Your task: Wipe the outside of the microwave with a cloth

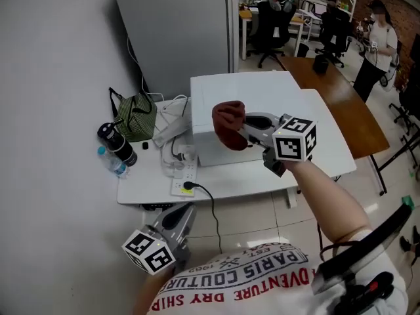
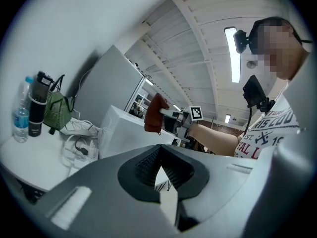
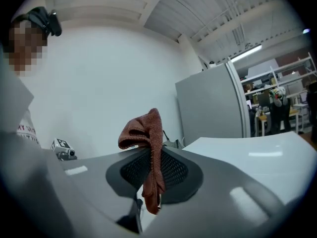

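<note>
The white microwave (image 1: 262,104) stands on a white table (image 1: 216,188). Over its front left corner my right gripper (image 1: 241,128) is shut on a red-brown cloth (image 1: 229,125), which bunches up beyond the jaws. In the right gripper view the cloth (image 3: 148,143) hangs pinched between the ribbed pads, with the microwave's top (image 3: 257,157) to the right. My left gripper (image 1: 186,210) hangs low by the person's body, below the table's front edge, shut with nothing in it. Its own view looks up at the cloth (image 2: 154,114) and the microwave (image 2: 124,133).
A green bag (image 1: 136,117), a black bottle (image 1: 117,143), a water bottle (image 1: 111,163) and a power strip (image 1: 184,176) with tangled cables lie left of the microwave. A grey cabinet (image 1: 177,31) stands behind. A brown table (image 1: 341,104), office chairs and a standing person (image 1: 377,44) are at the right.
</note>
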### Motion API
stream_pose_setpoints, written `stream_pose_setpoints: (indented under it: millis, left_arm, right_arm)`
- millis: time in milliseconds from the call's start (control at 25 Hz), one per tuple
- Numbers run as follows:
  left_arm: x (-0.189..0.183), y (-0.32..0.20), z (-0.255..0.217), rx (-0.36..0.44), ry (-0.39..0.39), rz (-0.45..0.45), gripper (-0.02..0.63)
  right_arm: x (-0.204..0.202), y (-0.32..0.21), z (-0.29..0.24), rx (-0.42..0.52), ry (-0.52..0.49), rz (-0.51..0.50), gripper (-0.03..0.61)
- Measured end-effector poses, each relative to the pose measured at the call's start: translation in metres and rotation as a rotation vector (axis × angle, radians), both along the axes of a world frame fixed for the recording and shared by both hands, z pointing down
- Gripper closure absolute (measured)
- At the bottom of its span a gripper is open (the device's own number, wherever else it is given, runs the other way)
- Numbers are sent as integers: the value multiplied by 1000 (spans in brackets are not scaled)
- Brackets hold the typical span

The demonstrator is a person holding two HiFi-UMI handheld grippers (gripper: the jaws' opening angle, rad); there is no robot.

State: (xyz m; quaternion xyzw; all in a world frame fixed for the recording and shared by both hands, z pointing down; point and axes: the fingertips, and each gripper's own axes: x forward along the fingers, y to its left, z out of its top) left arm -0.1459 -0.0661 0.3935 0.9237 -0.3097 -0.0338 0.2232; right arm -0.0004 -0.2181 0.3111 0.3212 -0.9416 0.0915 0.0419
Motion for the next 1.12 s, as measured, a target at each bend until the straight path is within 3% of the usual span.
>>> stream_pose_setpoints:
  millis: [240, 440, 560, 760, 1120]
  left_arm:
    - [-37, -1, 2, 9, 18, -93, 609]
    - [-37, -7, -10, 44, 8, -143, 609]
    - [-34, -12, -28, 82, 12, -170, 609]
    - [-26, -24, -41, 127, 18, -181, 609]
    - [6, -53, -34, 109, 20, -145, 609]
  right_arm:
    - [-53, -49, 3, -291, -75, -69, 545]
    - [-77, -84, 24, -487, -10, -111, 540]
    - [-83, -99, 34, -566, 57, -124, 540]
    - [-64, -119, 75, -659, 270, -113, 540]
    - [-16, -130, 90, -750, 355, -148, 540]
